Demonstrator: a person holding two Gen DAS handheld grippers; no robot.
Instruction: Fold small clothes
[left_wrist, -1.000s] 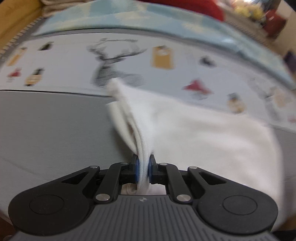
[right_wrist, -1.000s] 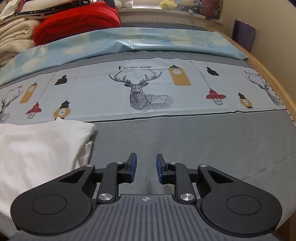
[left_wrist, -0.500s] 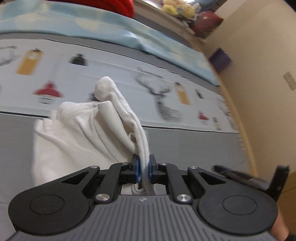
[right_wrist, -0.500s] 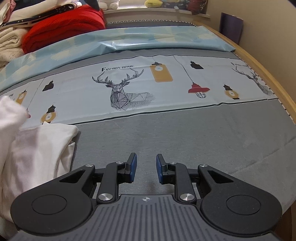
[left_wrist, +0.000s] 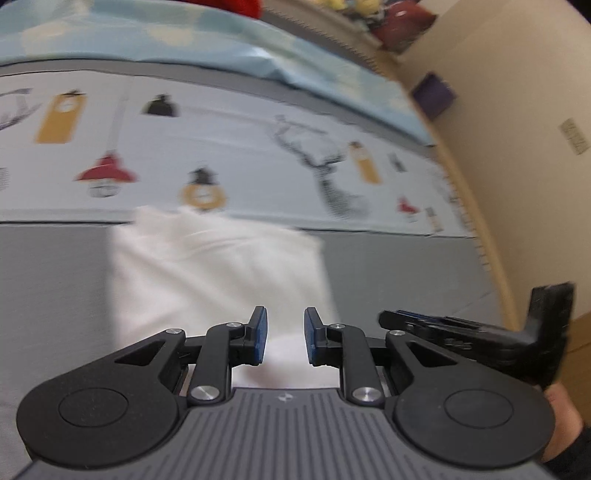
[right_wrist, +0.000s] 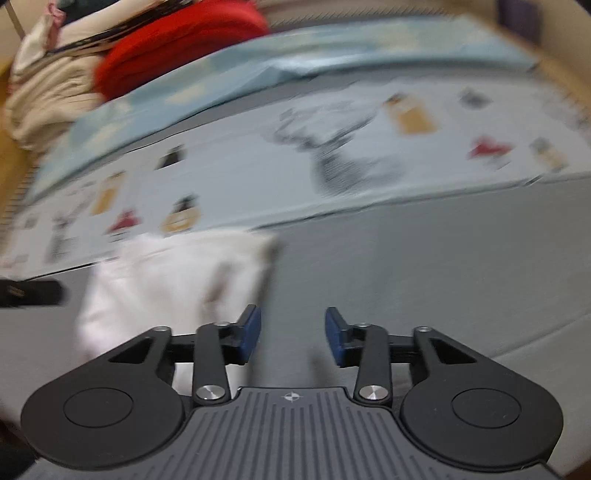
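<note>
Both grippers opening over a white cloth on the bed.

The left gripper (left_wrist: 282, 338) is opening, its fingers apart and gripping nothing, the cloth (left_wrist: 214, 273) lying flat just beyond and beneath them. The right gripper (right_wrist: 291, 339) is opening wider, empty, with the cloth (right_wrist: 166, 280) lying left of its fingers on the grey sheet (right_wrist: 424, 277). Farther off, a deer print (left_wrist: 328, 177) is showing.

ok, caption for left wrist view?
Left claw opening above the folded white garment on the grey bedspread.
</note>
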